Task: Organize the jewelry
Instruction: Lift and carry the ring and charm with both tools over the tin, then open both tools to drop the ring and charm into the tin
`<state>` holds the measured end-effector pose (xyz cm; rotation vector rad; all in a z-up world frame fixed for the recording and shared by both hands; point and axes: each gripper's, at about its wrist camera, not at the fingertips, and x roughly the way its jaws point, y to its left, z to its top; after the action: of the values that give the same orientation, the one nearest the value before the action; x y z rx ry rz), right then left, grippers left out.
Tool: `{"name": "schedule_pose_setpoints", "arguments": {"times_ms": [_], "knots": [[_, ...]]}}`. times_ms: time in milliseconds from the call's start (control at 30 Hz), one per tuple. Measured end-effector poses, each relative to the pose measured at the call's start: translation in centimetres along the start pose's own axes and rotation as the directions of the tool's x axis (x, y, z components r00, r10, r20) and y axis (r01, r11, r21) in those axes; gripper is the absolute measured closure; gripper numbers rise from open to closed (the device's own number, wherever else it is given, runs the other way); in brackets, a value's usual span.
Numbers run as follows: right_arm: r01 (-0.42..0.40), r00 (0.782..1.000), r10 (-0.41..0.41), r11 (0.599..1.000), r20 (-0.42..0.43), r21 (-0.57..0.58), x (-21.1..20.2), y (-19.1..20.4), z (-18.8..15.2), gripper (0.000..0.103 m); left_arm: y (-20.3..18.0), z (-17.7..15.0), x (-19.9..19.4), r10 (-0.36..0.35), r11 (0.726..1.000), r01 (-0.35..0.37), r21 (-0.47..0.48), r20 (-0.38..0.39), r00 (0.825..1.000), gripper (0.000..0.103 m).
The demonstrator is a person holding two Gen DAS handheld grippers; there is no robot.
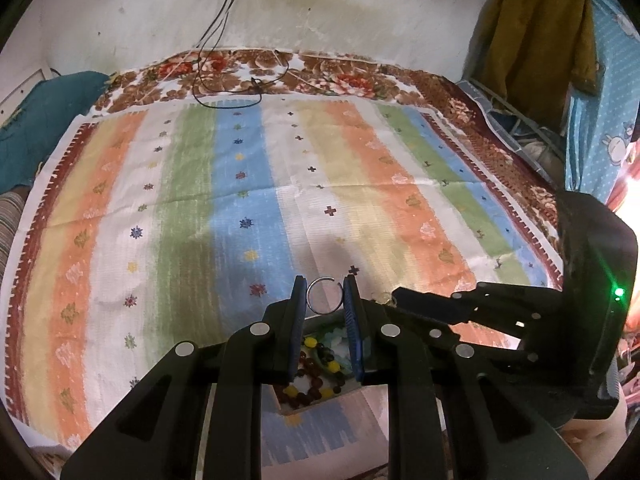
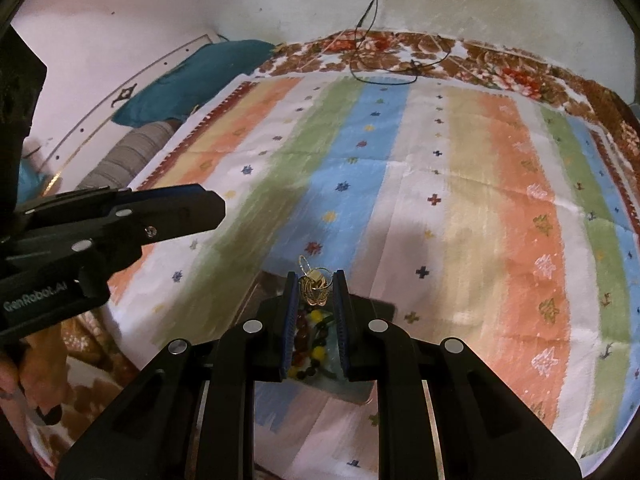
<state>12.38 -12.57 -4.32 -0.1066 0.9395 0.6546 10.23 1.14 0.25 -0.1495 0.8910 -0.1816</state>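
My left gripper (image 1: 325, 295) is shut on a thin silver open ring (image 1: 324, 295), held between its blue pads above a small box (image 1: 320, 364) of dark red, yellow and green beads. My right gripper (image 2: 316, 290) is shut on a gold earring (image 2: 315, 289) with a wire hoop, held above the same box (image 2: 316, 344). The right gripper also shows in the left wrist view (image 1: 396, 294), just right of the left one. The left gripper shows in the right wrist view (image 2: 218, 210) at the left.
A striped orange, green, blue and white cloth (image 1: 280, 184) covers a bed with a floral brown sheet (image 1: 320, 72). Black cables (image 1: 224, 60) hang from a wall socket onto the far edge. A teal pillow (image 1: 36, 120) lies at the left. Clothes (image 1: 540, 32) hang at the right.
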Motion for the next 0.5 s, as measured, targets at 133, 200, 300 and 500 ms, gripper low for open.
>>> {"name": "schedule_pose_setpoints", "arguments": {"times_ms": [133, 200, 300, 500], "knots": [[-0.009, 1.0, 0.009, 1.0, -0.012, 0.006, 0.25, 0.05, -0.07, 0.085, -0.1, -0.11, 0.0, 0.0, 1.0, 0.0, 0.001, -0.004, 1.0, 0.085], [-0.014, 1.0, 0.014, 1.0, -0.019, 0.002, 0.38, 0.04, -0.08, 0.085, -0.1, -0.21, -0.06, -0.005, 1.0, 0.005, -0.001, -0.008, 1.0, 0.083], [-0.002, 1.0, 0.002, 1.0, -0.012, 0.012, 0.18, -0.21, -0.14, 0.06, 0.06, -0.38, -0.3, 0.0, 1.0, 0.0, -0.022, -0.008, 1.0, 0.078], [0.008, 1.0, -0.008, 1.0, 0.003, 0.028, -0.55, -0.74, -0.39, 0.053, 0.68, -0.17, -0.69, 0.006, 0.998, -0.006, -0.063, 0.0, 1.0, 0.063]]}}
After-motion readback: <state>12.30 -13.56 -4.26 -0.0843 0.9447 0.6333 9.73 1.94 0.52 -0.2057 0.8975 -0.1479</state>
